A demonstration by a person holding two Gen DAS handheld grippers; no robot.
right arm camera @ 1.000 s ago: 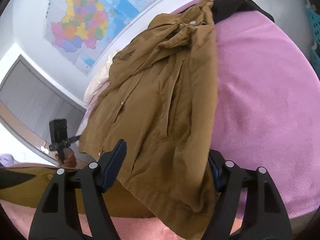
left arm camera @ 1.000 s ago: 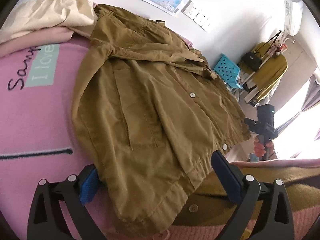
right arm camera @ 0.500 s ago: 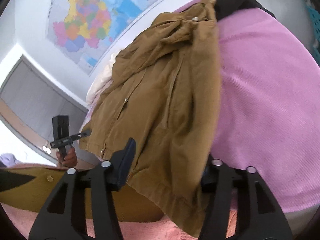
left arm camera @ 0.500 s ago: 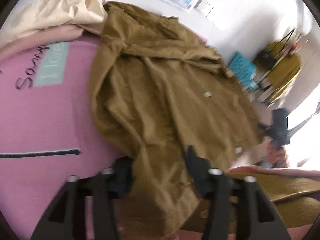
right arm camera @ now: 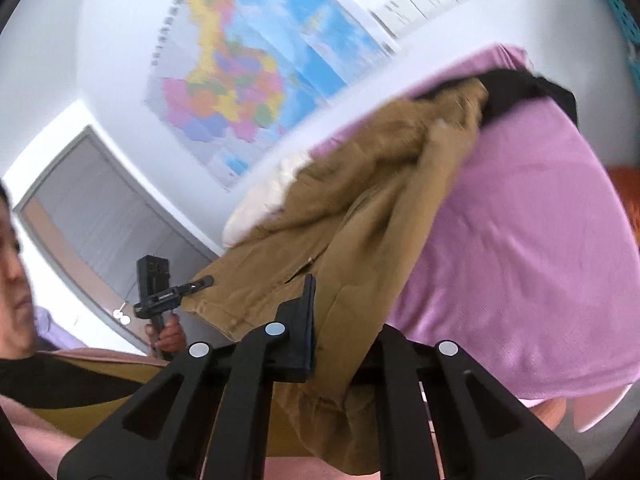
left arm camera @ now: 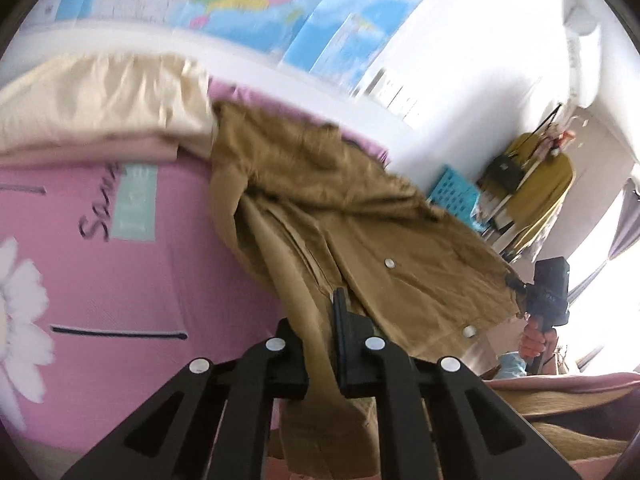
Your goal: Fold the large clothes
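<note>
Tan cotton jacket (left arm camera: 360, 240) with white snap buttons lies across the pink bed cover (left arm camera: 120, 280), its hem lifted off the near edge. My left fingers (left arm camera: 326, 356) are clenched on the hem's left part; my right fingers (right arm camera: 344, 344) pinch its other corner.

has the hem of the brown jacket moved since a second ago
Yes. The brown jacket hem, flat on the pink bedspread before, is now clamped in the left gripper and right gripper and raised off it.
</note>
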